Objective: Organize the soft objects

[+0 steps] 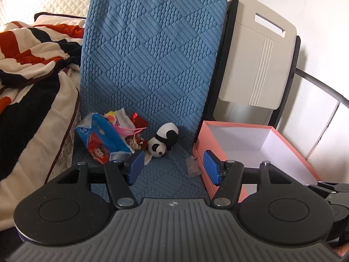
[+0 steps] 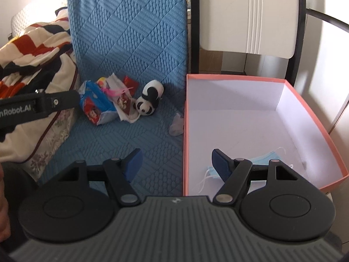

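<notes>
Both grippers, left & right, jaws wide w/ nothing between: approach panda squarely (it squashes), pinch mid-body, then lift into box

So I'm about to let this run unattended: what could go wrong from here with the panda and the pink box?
The plush panda lies against the heap of packets, so a grab may snag a wrapper too. The small clear wrapper lies by the pink box wall and could be knocked or overlooked. The right gripper, open, straddles that wall, so lowering it might hit the rim. The left gripper is open too.
</notes>
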Tool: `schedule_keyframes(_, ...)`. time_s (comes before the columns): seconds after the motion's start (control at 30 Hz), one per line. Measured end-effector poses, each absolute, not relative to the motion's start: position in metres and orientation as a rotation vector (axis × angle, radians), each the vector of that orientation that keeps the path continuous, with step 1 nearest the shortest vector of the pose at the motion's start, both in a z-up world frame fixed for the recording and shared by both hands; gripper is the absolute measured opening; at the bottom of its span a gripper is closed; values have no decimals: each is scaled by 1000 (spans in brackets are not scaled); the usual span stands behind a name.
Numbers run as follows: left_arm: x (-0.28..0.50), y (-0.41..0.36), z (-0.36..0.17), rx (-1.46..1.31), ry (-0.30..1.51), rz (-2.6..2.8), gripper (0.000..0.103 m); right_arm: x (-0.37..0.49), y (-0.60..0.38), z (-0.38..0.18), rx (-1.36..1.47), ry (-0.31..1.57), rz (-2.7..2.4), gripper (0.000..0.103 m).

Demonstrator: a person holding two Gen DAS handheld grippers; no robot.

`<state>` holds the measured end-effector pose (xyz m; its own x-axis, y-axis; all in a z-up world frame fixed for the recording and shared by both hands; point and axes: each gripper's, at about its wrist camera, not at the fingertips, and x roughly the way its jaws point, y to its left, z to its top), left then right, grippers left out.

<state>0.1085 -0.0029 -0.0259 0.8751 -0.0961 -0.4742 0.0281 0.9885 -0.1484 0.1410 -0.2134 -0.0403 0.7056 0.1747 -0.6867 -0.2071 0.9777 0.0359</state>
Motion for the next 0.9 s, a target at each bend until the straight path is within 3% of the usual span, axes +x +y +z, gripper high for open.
schedule_keyframes(0.9, 122, 31, -73, -175, 556, -83, 66, 145, -179, -75, -90, 774, 188, 72)
